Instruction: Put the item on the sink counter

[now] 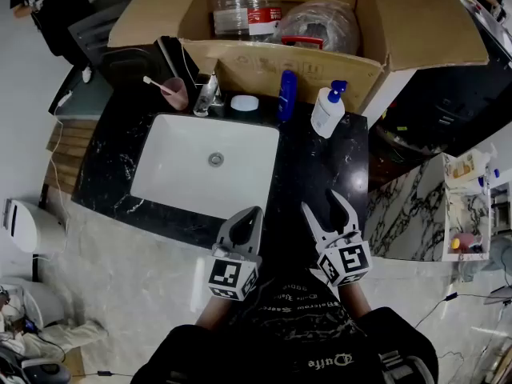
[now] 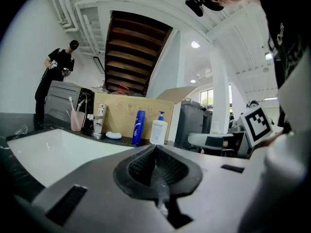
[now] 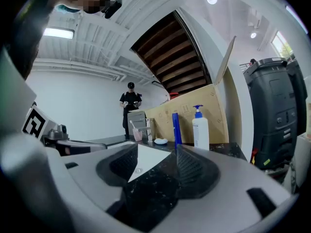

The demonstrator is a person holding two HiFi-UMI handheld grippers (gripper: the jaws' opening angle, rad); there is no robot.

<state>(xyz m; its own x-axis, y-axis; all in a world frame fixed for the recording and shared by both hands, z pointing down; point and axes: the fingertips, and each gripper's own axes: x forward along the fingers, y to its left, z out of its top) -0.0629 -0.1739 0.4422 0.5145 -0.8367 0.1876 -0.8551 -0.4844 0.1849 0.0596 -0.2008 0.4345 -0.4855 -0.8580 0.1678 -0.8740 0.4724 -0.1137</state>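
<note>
The black marble sink counter (image 1: 320,162) holds a white basin (image 1: 204,166). Along its back edge stand a pink cup with a toothbrush (image 1: 174,92), a faucet (image 1: 207,94), a white soap bar (image 1: 244,102), a blue bottle (image 1: 287,94) and a white pump bottle (image 1: 328,110). My left gripper (image 1: 254,214) hovers shut and empty over the counter's front edge, its jaws pressed together (image 2: 155,149). To its right, my right gripper (image 1: 324,202) is open with nothing between its fingers (image 3: 156,152). The blue bottle (image 3: 175,127) and pump bottle (image 3: 199,130) stand ahead of it.
An open cardboard box (image 1: 296,22) behind the counter holds clear plastic bottles (image 1: 244,6) and a bagged item (image 1: 316,26). A person in black (image 1: 48,6) stands at the far left. A white toilet (image 1: 28,226) sits lower left, a dark bin (image 3: 277,110) at right.
</note>
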